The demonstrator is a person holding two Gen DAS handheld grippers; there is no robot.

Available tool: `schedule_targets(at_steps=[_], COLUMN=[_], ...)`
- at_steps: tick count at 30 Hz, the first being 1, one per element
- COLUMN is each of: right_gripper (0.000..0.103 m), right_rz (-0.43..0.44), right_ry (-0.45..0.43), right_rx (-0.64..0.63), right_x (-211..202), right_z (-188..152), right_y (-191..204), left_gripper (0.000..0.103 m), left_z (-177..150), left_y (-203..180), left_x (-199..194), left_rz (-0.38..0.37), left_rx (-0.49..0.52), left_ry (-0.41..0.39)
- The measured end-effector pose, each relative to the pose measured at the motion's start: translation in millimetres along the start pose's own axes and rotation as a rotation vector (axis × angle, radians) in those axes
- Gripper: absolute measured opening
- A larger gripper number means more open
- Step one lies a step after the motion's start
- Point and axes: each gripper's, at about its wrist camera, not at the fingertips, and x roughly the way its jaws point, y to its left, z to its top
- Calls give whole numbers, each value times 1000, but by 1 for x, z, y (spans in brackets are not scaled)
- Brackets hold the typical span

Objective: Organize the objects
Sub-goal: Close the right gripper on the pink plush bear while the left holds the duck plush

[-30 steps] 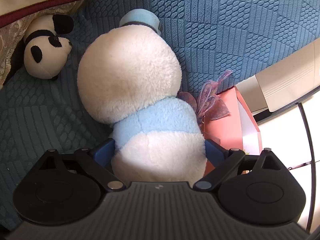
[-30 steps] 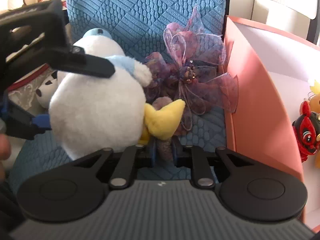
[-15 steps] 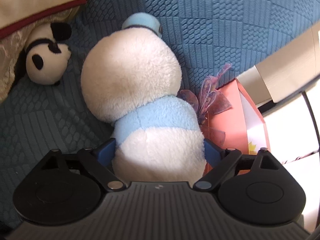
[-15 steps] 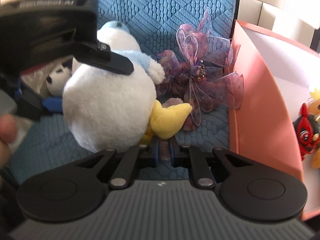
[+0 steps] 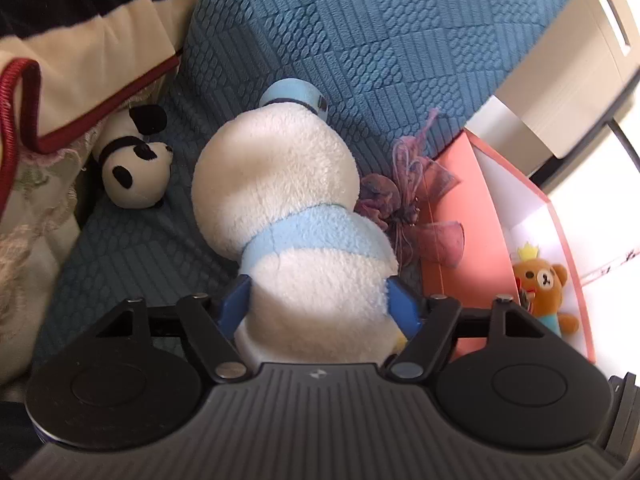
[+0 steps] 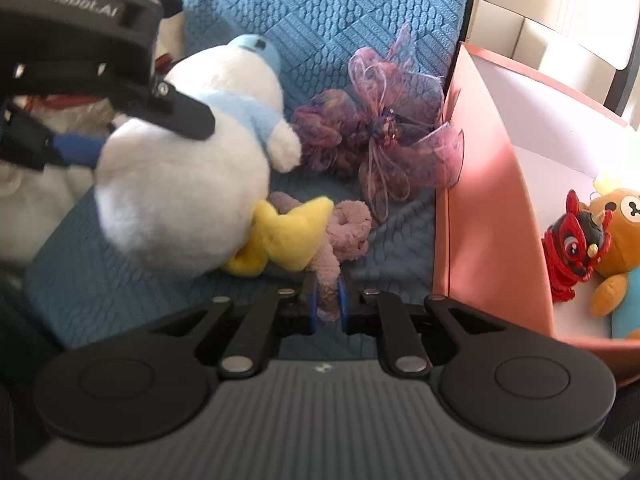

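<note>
2 grippers each hold a soft toy over the blue cushion point(image 5: 400, 40). Left gripper point(image 5: 316, 304) has just been closing and now squeezes the white duck point(image 5: 280, 184) low on its fat body. It looks light and squashy. Right gripper point(image 6: 328, 300) pinches the pink plush point(image 6: 344, 232) by a thin limb. Farther off, the pink box point(image 6: 476, 216) holds a bear point(image 6: 624, 236) and a red toy point(image 6: 576, 244).
</note>
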Motion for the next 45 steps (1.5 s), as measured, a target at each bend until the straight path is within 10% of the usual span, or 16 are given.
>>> schedule_targets(at_steps=[14,24,45], right_gripper=[16,61,75], right_rz=[54,37,-36], right_ry=[-12,-58,-65], right_rx=[44,18,-118], right_x=[-15,-16,23], right_z=[-8,-7,14], right_y=[-7,-4,3], left_gripper=[82,87,91], left_z=[1,6,9], left_y=[11,18,25], left_x=[6,18,31], left_rz=[-71,-75,-80], left_rx=[-79,-125,-163], left_ry=[-31,-6,41])
